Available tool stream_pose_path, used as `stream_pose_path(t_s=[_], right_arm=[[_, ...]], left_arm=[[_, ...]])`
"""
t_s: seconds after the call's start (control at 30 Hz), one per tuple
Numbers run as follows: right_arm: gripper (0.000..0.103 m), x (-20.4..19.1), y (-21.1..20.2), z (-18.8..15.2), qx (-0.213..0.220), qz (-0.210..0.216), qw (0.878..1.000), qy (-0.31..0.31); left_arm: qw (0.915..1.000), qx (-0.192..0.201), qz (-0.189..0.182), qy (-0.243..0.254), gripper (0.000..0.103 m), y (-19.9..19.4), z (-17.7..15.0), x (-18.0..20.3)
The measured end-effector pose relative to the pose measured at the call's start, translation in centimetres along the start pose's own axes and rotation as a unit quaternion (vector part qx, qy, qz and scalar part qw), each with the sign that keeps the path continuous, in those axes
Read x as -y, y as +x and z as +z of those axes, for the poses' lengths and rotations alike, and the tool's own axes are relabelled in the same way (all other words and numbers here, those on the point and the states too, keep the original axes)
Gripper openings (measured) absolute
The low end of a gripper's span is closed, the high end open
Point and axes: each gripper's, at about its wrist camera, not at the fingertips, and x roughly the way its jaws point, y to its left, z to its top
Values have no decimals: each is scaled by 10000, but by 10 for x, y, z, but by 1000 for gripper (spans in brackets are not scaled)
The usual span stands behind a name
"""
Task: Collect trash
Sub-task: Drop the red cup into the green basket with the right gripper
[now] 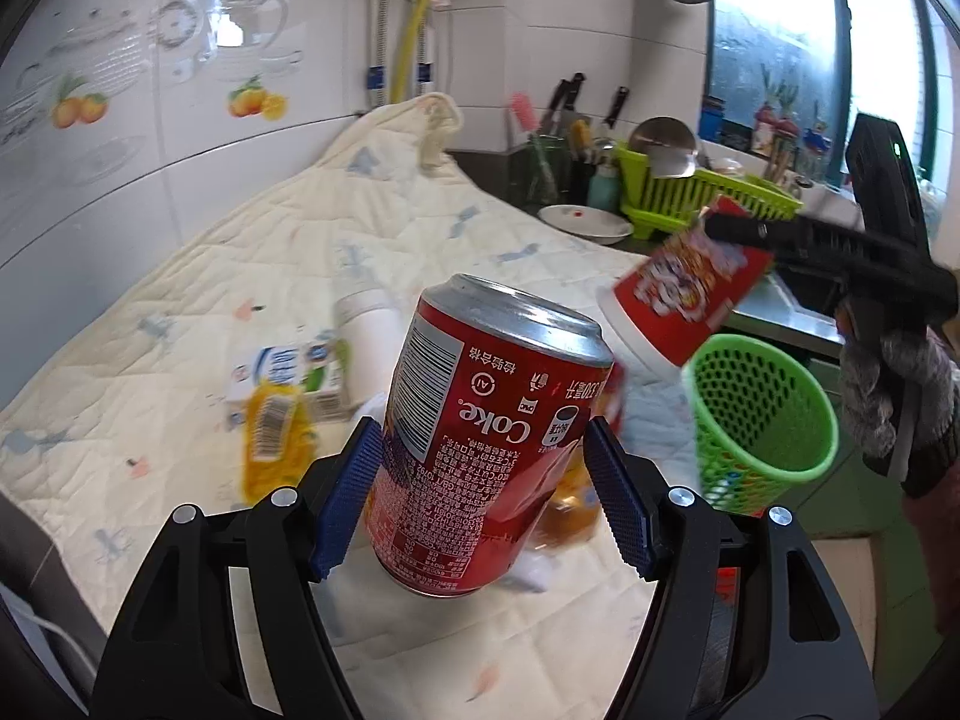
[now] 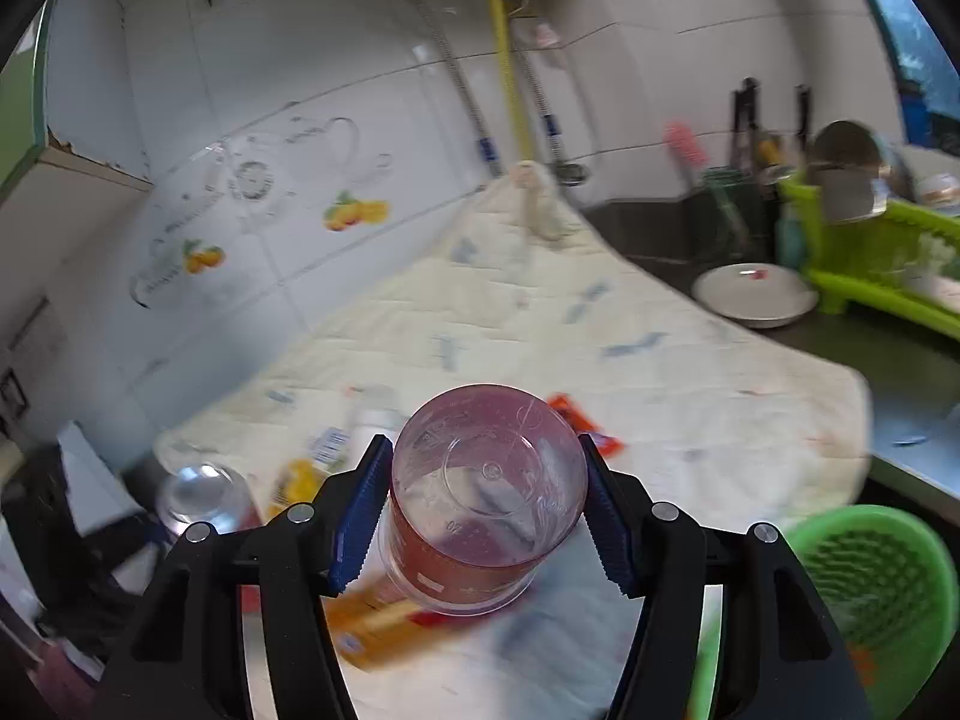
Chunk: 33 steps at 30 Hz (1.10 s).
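My left gripper [image 1: 480,444] is shut on a red Coke can [image 1: 480,420], which is tilted and lifted off the quilted cloth [image 1: 180,300]. To the right, my right gripper [image 1: 720,228] holds a red-labelled plastic cup [image 1: 678,294] just above a green mesh basket [image 1: 738,462]. In the right wrist view, the cup [image 2: 486,498] sits between the blue pads of the right gripper [image 2: 483,456] with its clear base facing the camera. The basket [image 2: 840,516] is at the lower right. A milk carton [image 1: 288,378], a yellow wrapper [image 1: 273,444] and a white bottle [image 1: 369,336] lie on the cloth.
A white bowl [image 1: 585,222], a green dish rack [image 1: 708,192] and a knife holder [image 1: 564,120] stand at the back right by the sink. A tiled wall [image 1: 120,120] borders the left. An orange packet [image 2: 384,624] and a red wrapper [image 2: 576,420] lie on the cloth.
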Motion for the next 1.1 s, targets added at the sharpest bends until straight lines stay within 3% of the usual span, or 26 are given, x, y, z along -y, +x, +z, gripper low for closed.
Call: stream_pose_path(t_s=[0.23,0.47,0.77,1.1], right_arm=[[59,69,-40,-30,-213,-1153,9931,13],[59,144,-45,-75,-651,-2225,9726,190],[59,213,-2,-120,-1283,-2609,9556,471],[59,229,9,-118,-1203,-2608,9558,622]], left_arm=[[9988,-12,-448,206,68,19,13,44],[9952,-93,-870,443,68,42,29,97],[9901,-240,-1191,704,68,67,38,151],[9850,-499,-1412,862,68,91,33,184]])
